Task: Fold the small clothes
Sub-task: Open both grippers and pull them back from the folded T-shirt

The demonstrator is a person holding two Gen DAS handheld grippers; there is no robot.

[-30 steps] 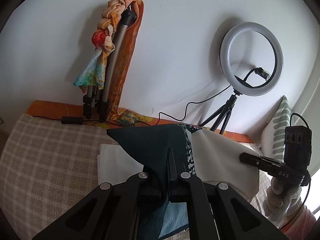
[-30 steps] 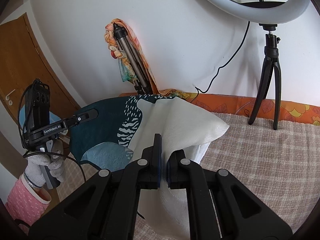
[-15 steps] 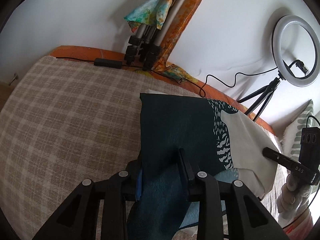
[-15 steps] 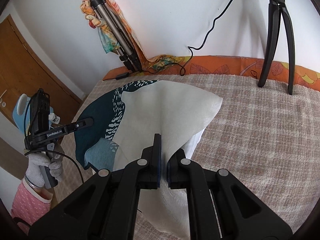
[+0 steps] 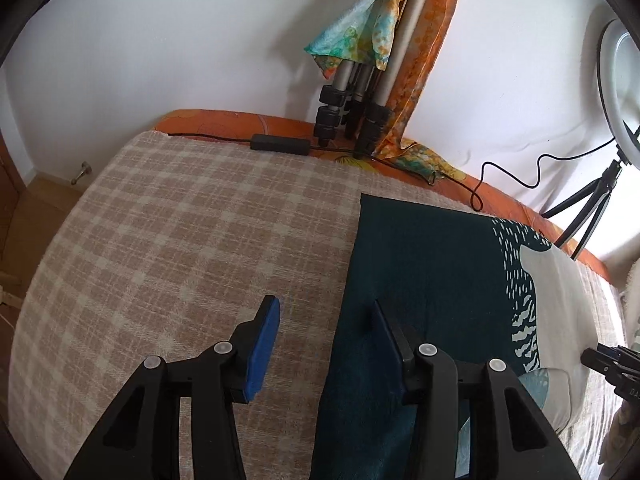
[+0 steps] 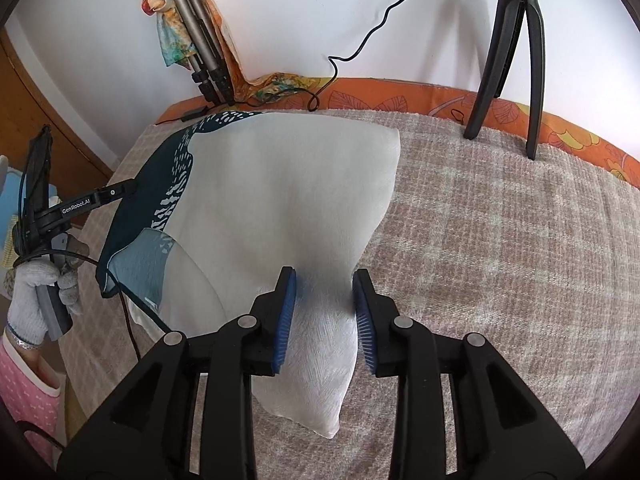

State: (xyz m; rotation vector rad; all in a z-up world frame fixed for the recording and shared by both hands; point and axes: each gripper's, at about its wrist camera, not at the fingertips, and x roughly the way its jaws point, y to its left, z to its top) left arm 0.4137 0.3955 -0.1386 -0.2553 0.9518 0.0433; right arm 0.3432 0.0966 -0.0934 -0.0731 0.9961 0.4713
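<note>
A small cloth, dark teal and white with a pale blue patch, lies folded on the checked bed cover. In the left wrist view the teal part (image 5: 420, 280) lies flat; my left gripper (image 5: 326, 320) is open over its left edge, holding nothing. In the right wrist view the white part (image 6: 288, 192) spreads ahead; my right gripper (image 6: 324, 292) is open with the white cloth lying between its fingers. The left gripper (image 6: 120, 190) shows at the cloth's left edge.
A folded tripod draped with a colourful scarf (image 5: 360, 80) leans on the back wall. A ring light stand (image 6: 508, 60) stands at the back right. A black cable and adapter (image 5: 280, 145) lie along the orange bed edge (image 6: 400, 100).
Both grippers lowered the cloth onto the bed and opened, letting it go. The cloth now lies flat, folded over.
</note>
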